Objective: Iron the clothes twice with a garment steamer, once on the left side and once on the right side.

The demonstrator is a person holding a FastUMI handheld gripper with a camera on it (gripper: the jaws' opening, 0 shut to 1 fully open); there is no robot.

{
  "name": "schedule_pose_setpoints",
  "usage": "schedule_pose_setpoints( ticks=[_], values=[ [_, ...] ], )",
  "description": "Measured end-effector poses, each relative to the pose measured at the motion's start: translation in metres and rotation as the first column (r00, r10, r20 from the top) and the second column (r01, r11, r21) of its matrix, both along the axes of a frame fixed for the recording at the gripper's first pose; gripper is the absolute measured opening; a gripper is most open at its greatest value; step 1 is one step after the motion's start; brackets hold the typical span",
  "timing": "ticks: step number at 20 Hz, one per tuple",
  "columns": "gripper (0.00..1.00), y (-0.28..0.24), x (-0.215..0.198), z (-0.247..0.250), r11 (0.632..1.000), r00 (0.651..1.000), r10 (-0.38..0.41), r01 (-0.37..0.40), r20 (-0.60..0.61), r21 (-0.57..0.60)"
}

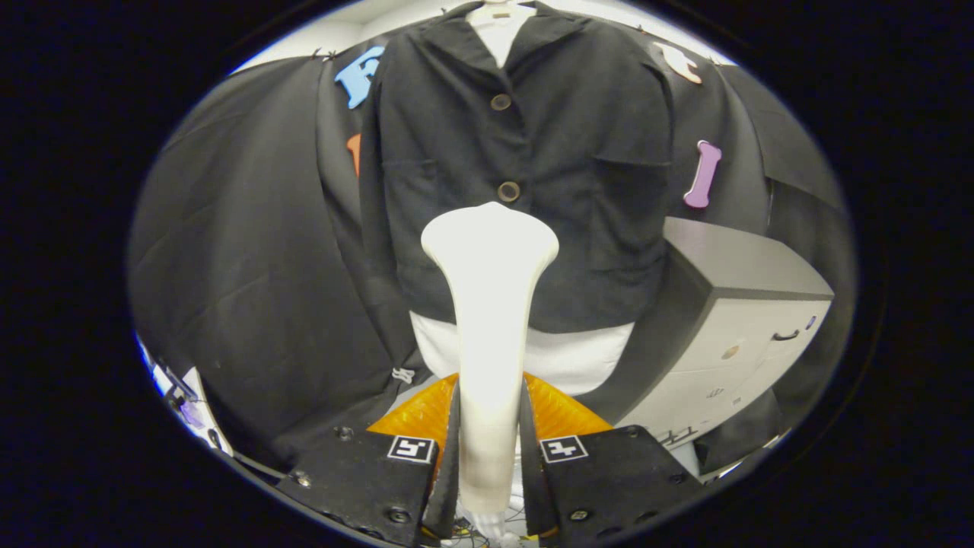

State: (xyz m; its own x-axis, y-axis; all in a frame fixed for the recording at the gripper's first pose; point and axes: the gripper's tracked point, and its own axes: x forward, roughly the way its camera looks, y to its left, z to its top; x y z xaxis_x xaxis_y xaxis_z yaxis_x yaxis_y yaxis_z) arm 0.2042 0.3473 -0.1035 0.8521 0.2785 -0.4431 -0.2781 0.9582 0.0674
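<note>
I am holding my gripper (489, 449) clamped on the white garment steamer (489, 320), both fingers pressing its handle. It is standing upright between them, head pointing at the black jacket (525, 152) hanging just beyond, with a grey cabinet (730, 320) to the right.

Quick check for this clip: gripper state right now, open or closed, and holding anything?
Gripper: closed, both fingers pressed on the handle of the white garment steamer, whose head points at the black jacket ahead.
</note>
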Motion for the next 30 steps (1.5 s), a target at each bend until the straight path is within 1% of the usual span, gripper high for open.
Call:
schedule_pose_setpoints(
  ticks=[6, 8, 12, 17, 21, 26, 30],
  values=[
    [0.37, -0.09, -0.01, 0.049, 0.995, 0.994, -0.085, 0.081, 0.075, 0.057],
    [0.37, -0.127, -0.014, 0.067, 0.993, 0.987, -0.113, 0.108, 0.116, 0.05],
    [0.37, -0.195, -0.022, 0.078, 0.986, 0.977, -0.163, 0.156, 0.136, 0.058],
    [0.37, -0.27, -0.028, 0.079, 0.979, 0.971, -0.2, 0.193, 0.134, 0.062],
    [0.37, -0.318, -0.039, 0.08, 0.981, 0.972, -0.192, 0.185, 0.134, 0.064],
    [0.37, -0.366, -0.048, 0.08, 0.979, 0.969, -0.2, 0.193, 0.143, 0.066],
    [0.37, -0.394, -0.059, 0.069, 0.974, 0.964, -0.221, 0.212, 0.147, 0.074]
  ],
)
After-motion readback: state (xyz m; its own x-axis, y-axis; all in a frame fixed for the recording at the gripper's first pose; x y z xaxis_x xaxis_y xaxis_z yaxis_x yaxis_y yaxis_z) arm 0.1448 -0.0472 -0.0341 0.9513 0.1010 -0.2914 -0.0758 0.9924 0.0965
